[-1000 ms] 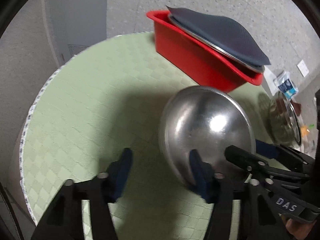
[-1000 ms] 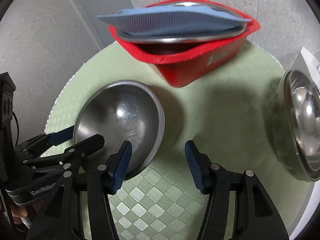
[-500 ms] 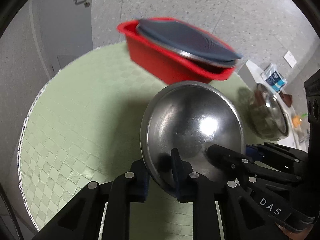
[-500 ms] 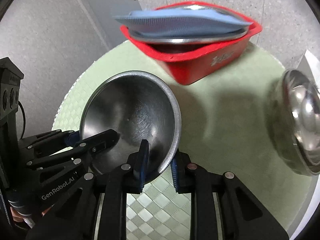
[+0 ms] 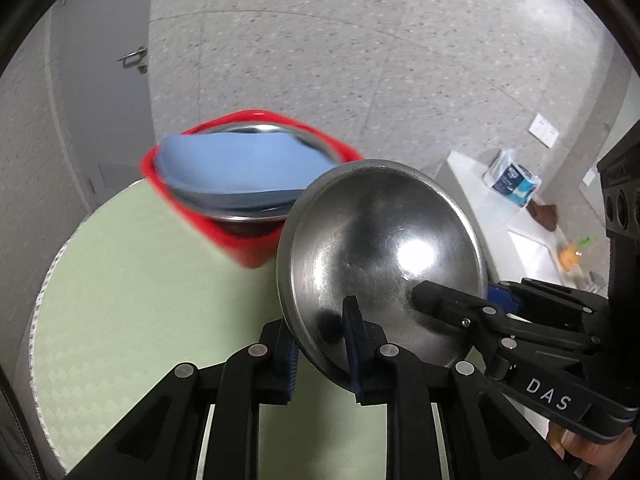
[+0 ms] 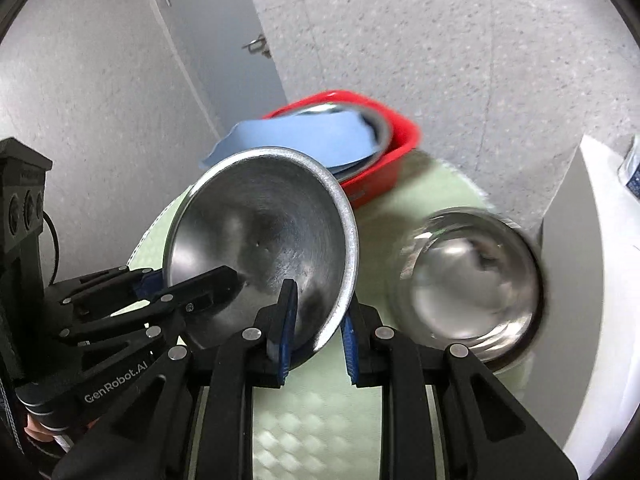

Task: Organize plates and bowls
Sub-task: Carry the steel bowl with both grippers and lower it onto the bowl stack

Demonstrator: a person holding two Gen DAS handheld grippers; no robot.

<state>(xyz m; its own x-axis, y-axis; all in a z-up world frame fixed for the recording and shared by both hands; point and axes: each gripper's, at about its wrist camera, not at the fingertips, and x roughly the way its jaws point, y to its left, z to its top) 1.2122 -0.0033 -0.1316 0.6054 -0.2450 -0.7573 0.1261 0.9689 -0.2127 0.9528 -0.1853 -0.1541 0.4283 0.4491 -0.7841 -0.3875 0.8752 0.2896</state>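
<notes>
A steel bowl [image 5: 380,248] is held up off the green round table [image 5: 140,300] by both grippers. My left gripper [image 5: 320,344] is shut on its near rim. My right gripper [image 6: 314,328] is shut on the opposite rim of the same bowl [image 6: 260,236]. Each gripper shows in the other's view, clamped on the bowl. Behind stands a red tub [image 5: 240,240] with a steel plate and a blue mat [image 5: 240,168] on top; it also shows in the right wrist view [image 6: 384,160]. A second steel bowl [image 6: 468,276] sits at the table's right edge.
A grey door with a handle [image 5: 134,60] and speckled wall lie behind the table. A white counter [image 5: 520,232] with a tissue pack [image 5: 510,182] stands to the right, also in the right wrist view [image 6: 600,260].
Both grippers closed on the bowl's rim and lifted it off the table, tilting it. The views now point higher, toward the wall.
</notes>
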